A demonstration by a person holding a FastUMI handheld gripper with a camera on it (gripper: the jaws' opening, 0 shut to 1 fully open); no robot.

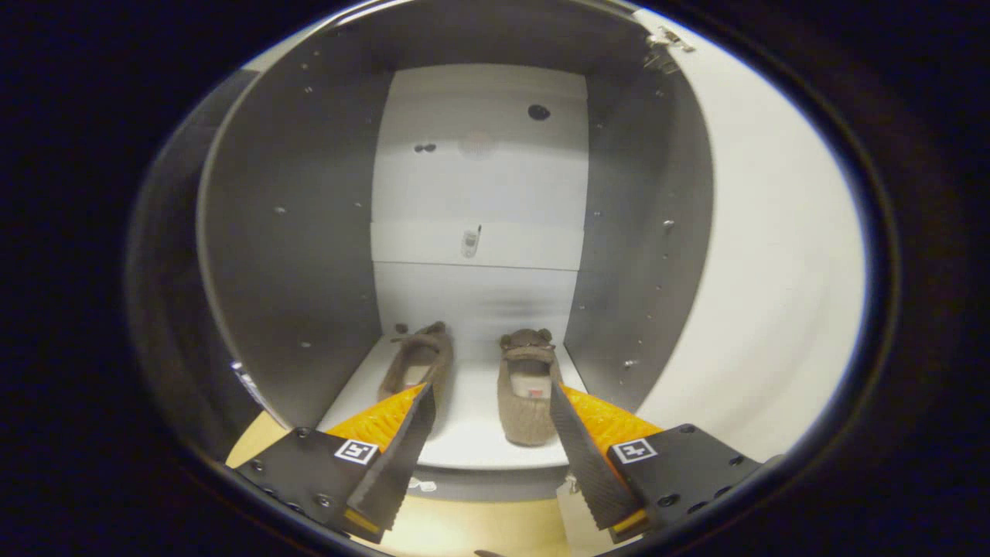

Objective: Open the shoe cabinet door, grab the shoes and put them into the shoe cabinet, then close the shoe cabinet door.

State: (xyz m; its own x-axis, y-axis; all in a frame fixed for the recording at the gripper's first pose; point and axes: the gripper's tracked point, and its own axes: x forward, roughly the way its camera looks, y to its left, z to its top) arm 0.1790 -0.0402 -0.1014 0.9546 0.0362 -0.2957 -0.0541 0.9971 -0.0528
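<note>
Pale wooden flooring (479, 534) runs under my tongs and up to the foot of the shoe cabinet (294, 232), which stands open straight ahead of me. Its inside walls are grey and dotted with small shelf-pin holes, and its white back panel (479, 170) has a dark round hole near the top and a small fitting on a ledge halfway down. On the cabinet's white bottom shelf (472, 441) sit both shoes, brown knitted slippers with their toes pointing toward the back. One slipper (418, 363) lies near the left wall, partly behind my left finger; the other slipper (527, 391) sits just right of the middle, its heel toward me and just beside my right finger. They lie apart from each other with bare shelf between them. To the right the open cabinet door (766, 294) swings out wide, white, with a metal hinge (663, 46) at its upper corner. My gripper (489, 410) hangs in front of the shelf's edge with its fingers spread wide and nothing held between them; neither finger presses on a slipper.
</note>
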